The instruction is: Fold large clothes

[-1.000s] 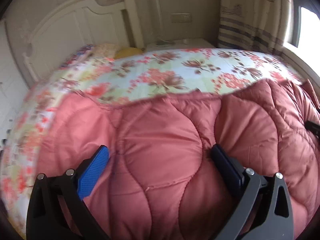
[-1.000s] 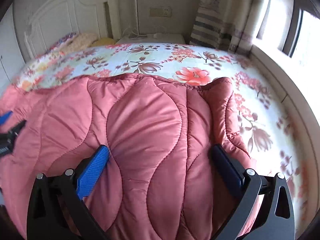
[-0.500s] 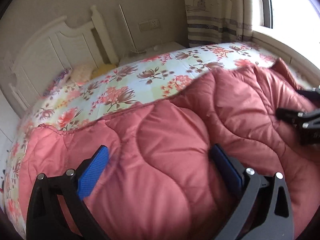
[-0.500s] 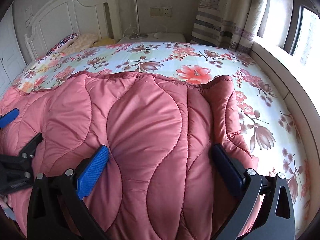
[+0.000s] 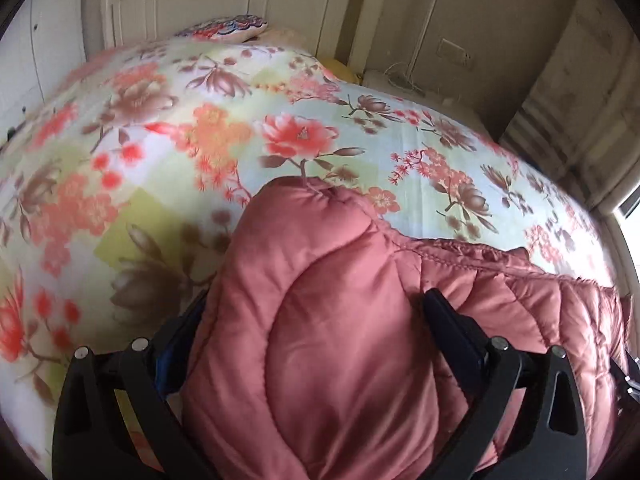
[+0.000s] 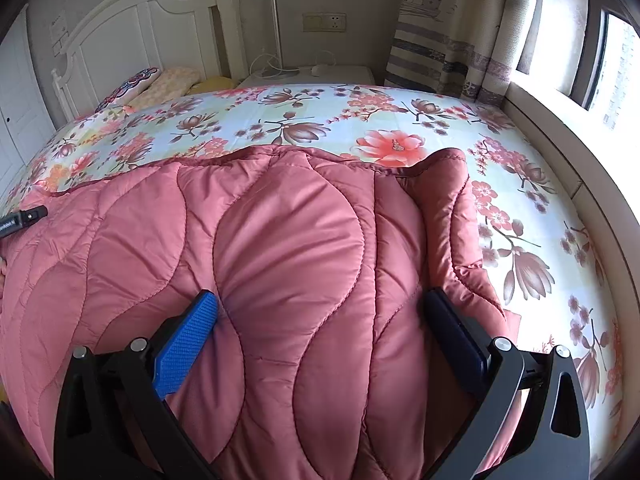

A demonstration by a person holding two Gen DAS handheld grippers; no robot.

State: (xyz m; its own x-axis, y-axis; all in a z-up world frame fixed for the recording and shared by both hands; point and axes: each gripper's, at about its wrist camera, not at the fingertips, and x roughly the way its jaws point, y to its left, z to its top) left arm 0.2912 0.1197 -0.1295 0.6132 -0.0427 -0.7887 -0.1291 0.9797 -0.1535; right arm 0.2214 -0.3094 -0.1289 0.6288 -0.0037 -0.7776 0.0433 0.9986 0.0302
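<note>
pink quilted coat [image 6: 288,280] lies spread on the floral bedsheet [image 6: 400,120]. left gripper [image 5: 316,316] and right gripper [image 6: 320,312] each stand wide apart with padded fabric bulging between their fingers.

A home bedroom: a bed covered by a flowered sheet [image 6: 400,120], a white carved wooden headboard [image 6: 132,36] against a plain wall, pillows [image 6: 160,86] at the head, a small white bedside table [image 6: 320,74], a wall socket [image 6: 324,22], and patterned curtains [image 6: 460,28] beside a bright window [image 6: 612,60]
</note>
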